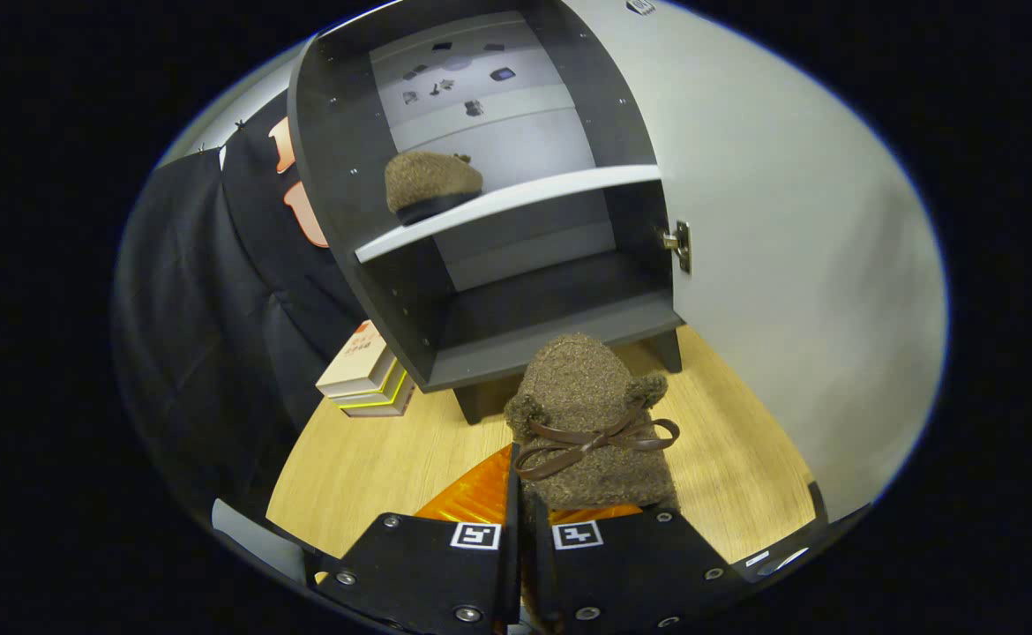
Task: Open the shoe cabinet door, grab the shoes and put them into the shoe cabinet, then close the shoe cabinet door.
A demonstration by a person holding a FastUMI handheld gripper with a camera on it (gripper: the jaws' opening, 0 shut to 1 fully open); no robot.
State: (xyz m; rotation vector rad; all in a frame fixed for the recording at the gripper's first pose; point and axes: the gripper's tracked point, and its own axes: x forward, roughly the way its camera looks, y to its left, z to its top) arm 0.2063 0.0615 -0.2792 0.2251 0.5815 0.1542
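A brown fuzzy shoe with a brown bow hangs just ahead of my fingers, its toe pointing at the cabinet. My gripper is shut on the shoe's heel edge, the fingers nearly touching. The dark grey shoe cabinet stands open beyond it, tilted in the view. Its white door is swung wide to the right, with a metal hinge at its inner edge. A second matching brown shoe rests on the left part of the upper white shelf. The lower compartment is bare.
The cabinet stands on a light wooden floor. A stack of books lies beside the cabinet's left foot. An orange mat lies under the held shoe. Black cloth wall hangs at the left.
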